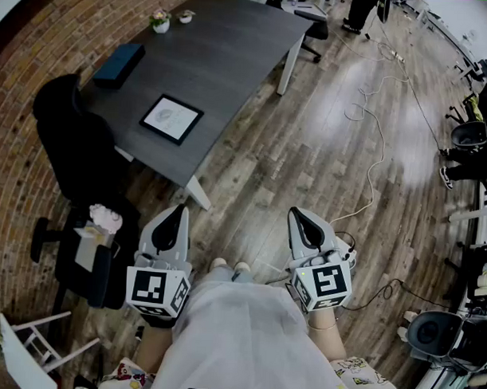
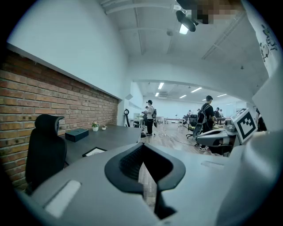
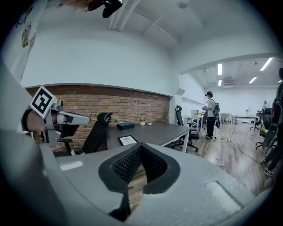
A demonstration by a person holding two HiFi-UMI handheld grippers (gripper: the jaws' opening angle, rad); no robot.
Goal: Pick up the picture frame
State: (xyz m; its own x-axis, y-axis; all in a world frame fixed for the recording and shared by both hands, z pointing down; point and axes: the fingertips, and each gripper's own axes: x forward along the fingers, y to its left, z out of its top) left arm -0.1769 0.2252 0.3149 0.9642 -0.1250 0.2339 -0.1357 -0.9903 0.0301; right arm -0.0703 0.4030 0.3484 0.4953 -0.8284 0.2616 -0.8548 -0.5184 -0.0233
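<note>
The picture frame (image 1: 172, 119), black-edged with a white print, lies flat on the dark grey table (image 1: 232, 62) near its front edge. It also shows small in the left gripper view (image 2: 94, 151) and in the right gripper view (image 3: 127, 140). Both grippers are held close to the person's body over the wooden floor, well short of the table. My left gripper (image 1: 176, 215) (image 2: 142, 160) is shut with nothing between its jaws. My right gripper (image 1: 301, 218) (image 3: 140, 153) is likewise shut and empty.
A black office chair (image 1: 78, 144) stands at the table's left side, and another chair (image 1: 94, 252) holds a bag with white stuffing. A dark box (image 1: 118, 63) and small plant pots (image 1: 160, 21) sit on the table. Cables (image 1: 371, 158) trail across the floor. People (image 2: 150, 115) stand far off.
</note>
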